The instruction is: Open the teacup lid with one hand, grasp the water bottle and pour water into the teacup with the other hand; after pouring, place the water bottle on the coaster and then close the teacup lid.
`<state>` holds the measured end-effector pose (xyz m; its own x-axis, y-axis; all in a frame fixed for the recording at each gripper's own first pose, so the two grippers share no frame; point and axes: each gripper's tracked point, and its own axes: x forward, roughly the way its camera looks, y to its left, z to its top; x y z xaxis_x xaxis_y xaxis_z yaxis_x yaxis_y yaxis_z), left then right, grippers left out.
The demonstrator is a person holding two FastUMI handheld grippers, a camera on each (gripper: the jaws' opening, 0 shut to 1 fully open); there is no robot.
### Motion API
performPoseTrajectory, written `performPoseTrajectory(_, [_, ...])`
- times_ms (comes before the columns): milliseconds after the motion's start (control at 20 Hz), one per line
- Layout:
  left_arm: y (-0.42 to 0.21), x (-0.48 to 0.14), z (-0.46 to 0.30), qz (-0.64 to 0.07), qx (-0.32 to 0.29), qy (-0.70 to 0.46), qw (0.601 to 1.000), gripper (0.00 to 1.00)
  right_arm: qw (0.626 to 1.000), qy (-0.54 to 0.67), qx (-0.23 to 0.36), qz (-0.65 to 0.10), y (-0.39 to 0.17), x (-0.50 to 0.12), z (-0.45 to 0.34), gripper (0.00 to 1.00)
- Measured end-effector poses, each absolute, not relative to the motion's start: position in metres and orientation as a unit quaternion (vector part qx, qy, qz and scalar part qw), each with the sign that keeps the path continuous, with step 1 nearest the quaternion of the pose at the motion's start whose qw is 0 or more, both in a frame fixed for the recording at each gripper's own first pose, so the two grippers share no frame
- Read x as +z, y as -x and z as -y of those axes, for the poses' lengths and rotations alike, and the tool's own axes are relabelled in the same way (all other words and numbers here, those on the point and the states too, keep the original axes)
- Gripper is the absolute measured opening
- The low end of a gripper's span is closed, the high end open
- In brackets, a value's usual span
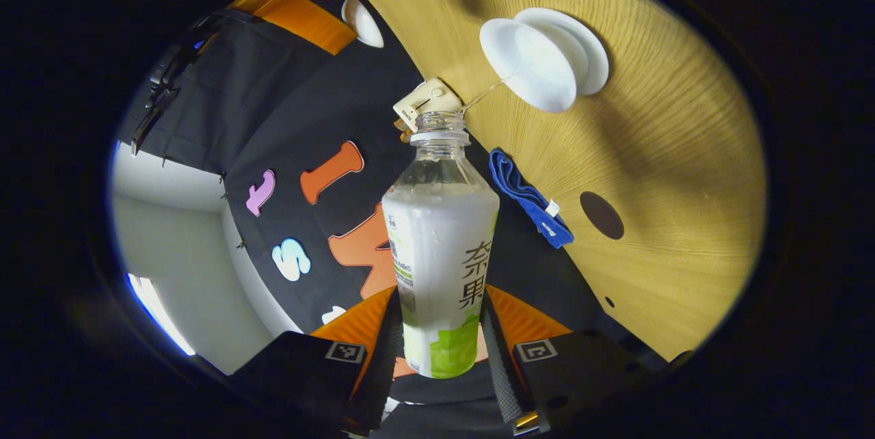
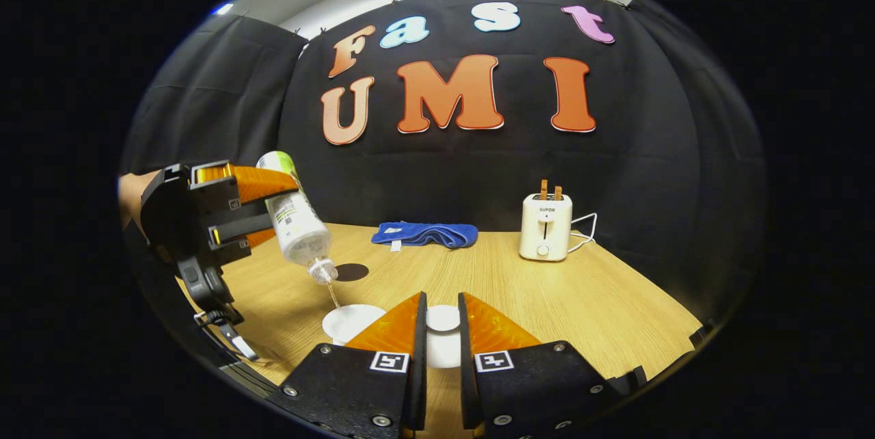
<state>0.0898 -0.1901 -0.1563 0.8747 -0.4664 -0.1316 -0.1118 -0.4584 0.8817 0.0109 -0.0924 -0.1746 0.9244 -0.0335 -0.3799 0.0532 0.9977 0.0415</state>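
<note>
Nearest us, the right gripper (image 2: pixel 442 329) clamps the lid (image 2: pixel 443 319) beside the teacup (image 2: pixel 352 321) while the left gripper (image 1: pixel 441 350) grips the tilted water bottle (image 1: pixel 441 247), pouring; next, we judge, righting it onto the coaster (image 2: pixel 351 272) behind the teacup.

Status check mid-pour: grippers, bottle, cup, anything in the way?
Left gripper shut on water bottle, tipped, thin stream running into teacup. Right gripper shut on teacup lid, held beside the cup. Coaster bare; nothing blocking.

Wooden table (image 2: pixel 547 288) with toaster (image 2: pixel 545 227), cloth (image 2: pixel 425 234), coaster (image 2: pixel 351 272).
</note>
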Motion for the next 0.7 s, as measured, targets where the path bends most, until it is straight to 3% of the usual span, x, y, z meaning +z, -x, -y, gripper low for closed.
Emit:
performPoseTrajectory(400, [-0.071, -0.213, 0.196, 0.092, -0.259, -0.754, 0.597, 0.60, 0.981, -0.034, -0.020, -0.188, -0.011, -0.169, 0.095, 0.21])
performPoseTrajectory(500, [-0.070, -0.216, 0.186, 0.065, -0.266, -0.716, 0.642, 0.60, 0.982, -0.044, -0.014, -0.184, -0.012, -0.166, 0.092, 0.21])
performPoseTrajectory(550, [-0.070, -0.215, 0.183, 0.055, -0.268, -0.693, 0.667, 0.65, 0.982, -0.045, -0.013, -0.182, -0.013, -0.165, 0.092, 0.21])
performPoseTrajectory(650, [-0.072, -0.207, 0.183, 0.045, -0.268, -0.639, 0.719, 0.60, 0.984, -0.038, -0.015, -0.176, -0.017, -0.162, 0.093, 0.21])
performPoseTrajectory(700, [-0.074, -0.201, 0.183, 0.044, -0.265, -0.610, 0.745, 0.65, 0.984, -0.034, -0.015, -0.175, -0.020, -0.162, 0.093, 0.20])
